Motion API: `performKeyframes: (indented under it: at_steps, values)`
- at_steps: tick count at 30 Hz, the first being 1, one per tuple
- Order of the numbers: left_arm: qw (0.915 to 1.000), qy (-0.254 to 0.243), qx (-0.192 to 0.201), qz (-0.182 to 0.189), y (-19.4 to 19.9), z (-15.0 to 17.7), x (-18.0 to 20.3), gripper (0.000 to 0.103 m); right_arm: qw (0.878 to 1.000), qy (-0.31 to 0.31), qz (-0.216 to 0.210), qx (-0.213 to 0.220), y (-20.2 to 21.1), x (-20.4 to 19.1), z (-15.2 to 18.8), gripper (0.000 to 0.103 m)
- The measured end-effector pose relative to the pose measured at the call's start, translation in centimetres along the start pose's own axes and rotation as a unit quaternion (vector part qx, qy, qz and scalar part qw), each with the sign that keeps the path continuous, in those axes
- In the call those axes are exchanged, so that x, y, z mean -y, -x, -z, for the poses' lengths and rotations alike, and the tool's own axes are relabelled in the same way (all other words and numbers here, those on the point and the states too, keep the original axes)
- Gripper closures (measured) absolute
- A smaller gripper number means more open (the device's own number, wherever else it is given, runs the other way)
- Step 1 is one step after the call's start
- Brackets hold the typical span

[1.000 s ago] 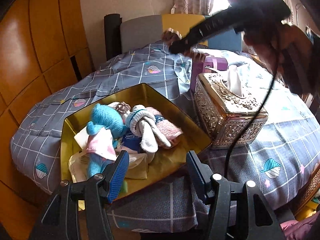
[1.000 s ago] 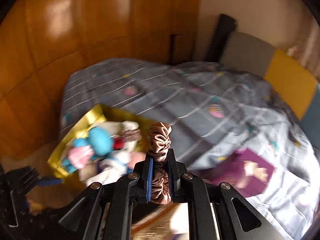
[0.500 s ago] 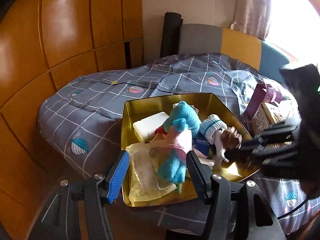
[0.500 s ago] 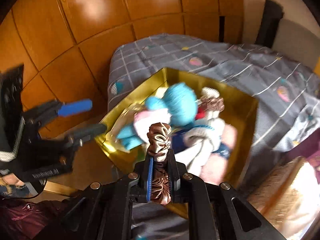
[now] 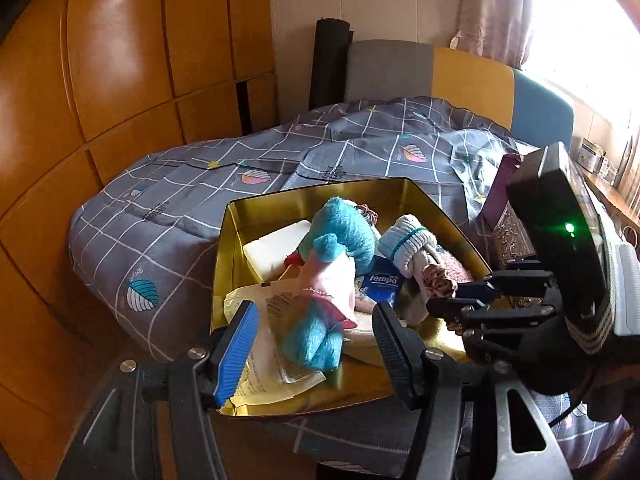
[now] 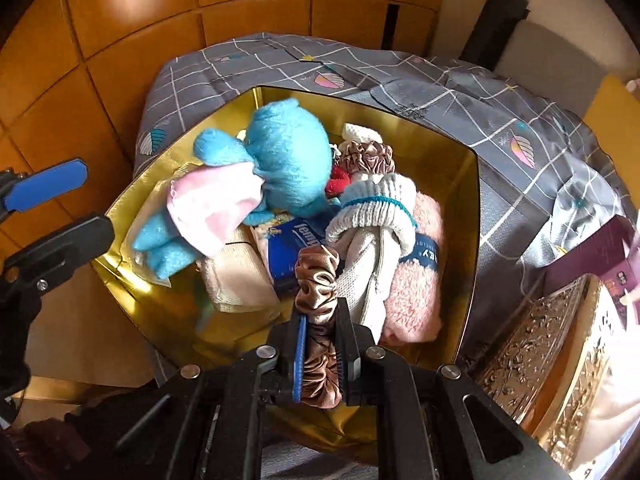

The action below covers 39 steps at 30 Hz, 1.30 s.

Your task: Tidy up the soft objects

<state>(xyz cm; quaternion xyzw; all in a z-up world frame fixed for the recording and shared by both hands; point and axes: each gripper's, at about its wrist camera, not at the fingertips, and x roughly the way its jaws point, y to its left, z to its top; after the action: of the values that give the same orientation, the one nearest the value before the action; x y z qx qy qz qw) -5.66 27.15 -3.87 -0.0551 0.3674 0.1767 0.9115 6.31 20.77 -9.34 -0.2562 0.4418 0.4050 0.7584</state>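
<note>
— Scrunchie (image 6: 320, 292), the brown satin one, is that what the right-hand tongs have got?
— Yes. The right gripper (image 6: 320, 354) is clenched tight on it, low in the middle of the right wrist view, and the free end of the scrunchie sticks up past the fingertips, over the near part of the gold tin (image 6: 468, 216).
— Start with the big things, though. What's under it all?
— A grey checked quilt (image 5: 192, 208) with leaf prints covers the table across the middle of the left wrist view, with orange wooden panels (image 5: 112, 80) filling the upper left. The gold tin sits on the quilt, and an ornate tissue box (image 6: 552, 352) stands just beside it at the lower right.
— And inside the tin?
— A blue plush toy (image 6: 288, 156) in a pink dress lies left of centre. A rolled white sock (image 6: 372, 224) with a teal stripe lies right of it, against a pink fluffy cloth (image 6: 420, 292). Between them shows a blue tissue pack (image 6: 292, 248), and a second brown scrunchie (image 6: 368, 156) lies towards the far wall of the tin.
— The other tongs?
— The left gripper (image 5: 316, 348) is released, its jaws wide apart over the tin's near edge, nothing pressed between them. In the right wrist view it shows at the left edge of the frame.
</note>
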Motion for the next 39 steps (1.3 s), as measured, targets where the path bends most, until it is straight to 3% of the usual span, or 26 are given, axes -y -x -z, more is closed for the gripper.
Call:
performKeyframes:
  at_steps: [9,13,16,21,26,29,33,39]
  values:
    - [0.9998,0.014,0.001,-0.014,0.1,-0.1,-0.1,0.042,0.999,-0.011,0.027,0.041,1.7,-0.4,0.9,0.079]
    - [0.9996,0.017,0.009,-0.02,0.4,-0.2,0.0,0.042,0.997,-0.024,0.041,0.063,2.9,-0.5,1.4,0.057]
    - [0.9994,0.019,0.016,-0.022,0.7,-0.3,0.2,0.042,0.996,-0.033,0.049,0.073,3.6,-0.5,1.7,0.055]
    - [0.999,0.02,0.03,-0.026,1.4,-0.6,0.6,0.042,0.991,-0.056,0.075,0.098,5.1,-0.2,2.4,0.043]
    - [0.9976,0.035,0.055,-0.023,2.5,-1.3,1.1,0.041,0.976,-0.104,0.118,0.148,7.7,0.3,3.4,0.022]
    - [0.9956,0.04,0.076,-0.038,3.3,-1.7,1.6,0.033,0.964,-0.137,0.144,0.176,9.3,0.6,4.1,0.01]
    - [0.9933,0.042,0.095,-0.05,4.0,-1.7,2.4,0.026,0.953,-0.17,0.164,0.191,10.5,1.2,5.0,0.009]
    - [0.9924,0.044,0.09,-0.072,4.1,-1.6,2.9,0.025,0.945,-0.194,0.182,0.189,11.0,2.2,5.8,0.008]
